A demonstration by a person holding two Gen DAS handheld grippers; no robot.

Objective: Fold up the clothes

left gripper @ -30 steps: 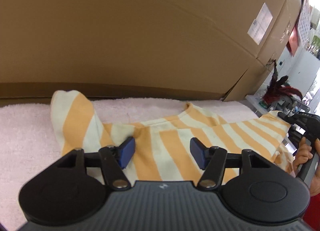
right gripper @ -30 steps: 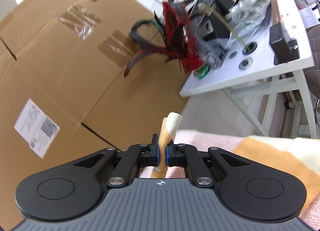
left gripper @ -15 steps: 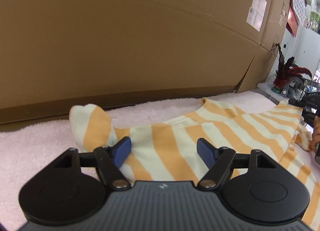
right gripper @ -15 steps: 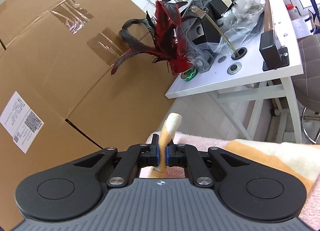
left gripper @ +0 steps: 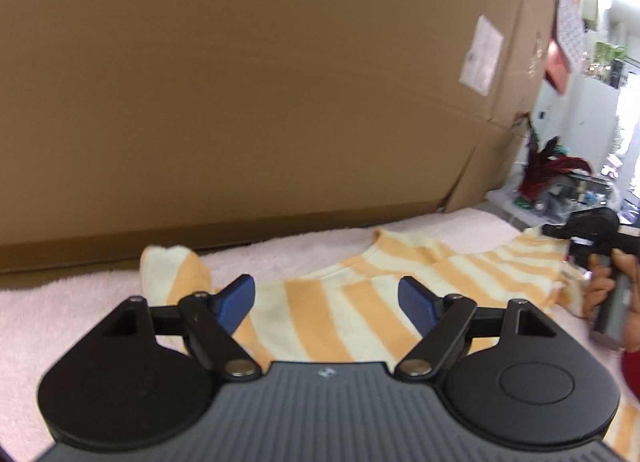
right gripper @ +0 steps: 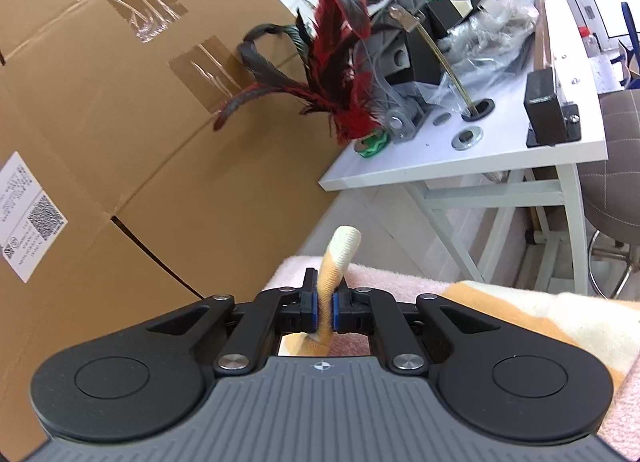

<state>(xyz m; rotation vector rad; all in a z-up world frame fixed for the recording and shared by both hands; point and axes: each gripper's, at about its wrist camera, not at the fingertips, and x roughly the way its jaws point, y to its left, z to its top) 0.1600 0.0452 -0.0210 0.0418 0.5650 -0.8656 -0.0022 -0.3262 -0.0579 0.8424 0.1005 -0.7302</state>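
One striped garment [left gripper: 340,302], orange and cream, lies spread on the pink towel [left gripper: 60,310] that covers the surface. Its neckline faces the far edge, next to the cardboard. One sleeve end sits bunched up toward the far left part of the towel; the opposite side reaches to the right edge.

Left gripper [left gripper: 328,298]: fingers [left gripper: 236,298] spread wide apart, nothing between them, hovering above the garment's left half.

Right gripper [right gripper: 325,312]: fingers [right gripper: 308,312] clenched on a narrow fold of the same garment, which stands up between the blue pads and curls over at its cream tip. In the left wrist view this gripper appears at the garment's right edge, with a hand [left gripper: 612,286] around its handle.

Cardboard boxes [left gripper: 280,82]: large and brown, standing along the far edge of the towel; exact count cannot be told. One white label [right gripper: 28,218] shows on the cardboard, plus clear tape strips.

One white side table [right gripper: 500,158] stands beyond the right end, carrying one red and black feather bunch [right gripper: 340,78], grey hardware, plastic bags and one black block [right gripper: 550,112]. Contents of the bags cannot be told.
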